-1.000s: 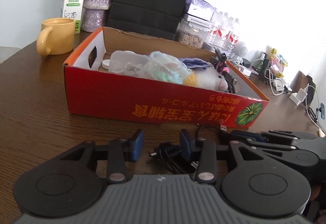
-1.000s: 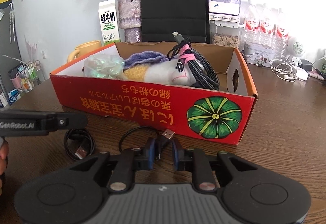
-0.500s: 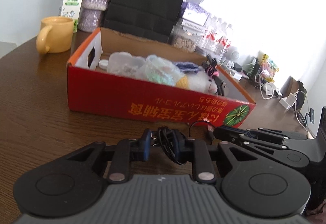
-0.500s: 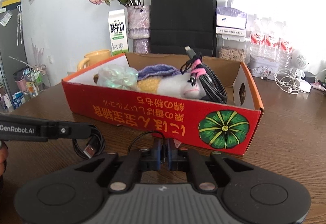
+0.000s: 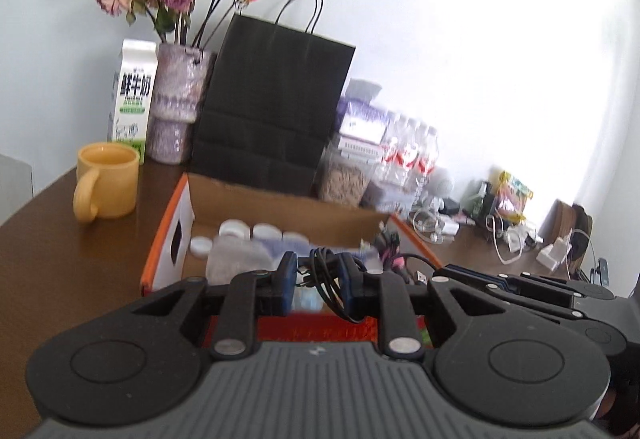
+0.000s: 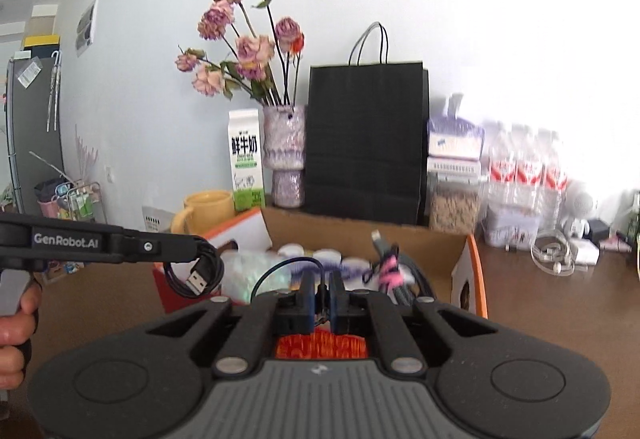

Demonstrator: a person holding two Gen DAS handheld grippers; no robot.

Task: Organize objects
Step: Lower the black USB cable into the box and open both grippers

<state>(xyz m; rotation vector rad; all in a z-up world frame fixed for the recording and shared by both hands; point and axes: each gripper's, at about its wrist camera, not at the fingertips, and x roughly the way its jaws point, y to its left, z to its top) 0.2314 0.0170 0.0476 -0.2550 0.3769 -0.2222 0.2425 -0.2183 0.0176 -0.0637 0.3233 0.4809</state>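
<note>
The left tongs [image 5: 318,273] are clenched on the coiled part of a black USB cable [image 5: 326,271], and the right tongs [image 6: 321,289] are clenched tight on a thin part of the same cable – both held in the air in front of the red cardboard box [image 6: 474,275]. From the right wrist view, the cable's USB plug [image 6: 197,282] hangs under the left tongs. The box stands on the brown table [image 5: 48,239] and holds white-capped bottles [image 5: 248,235] and a braided cable with pink tie [image 6: 388,271]. A yellow mug [image 5: 106,179] stands near the box.
</note>
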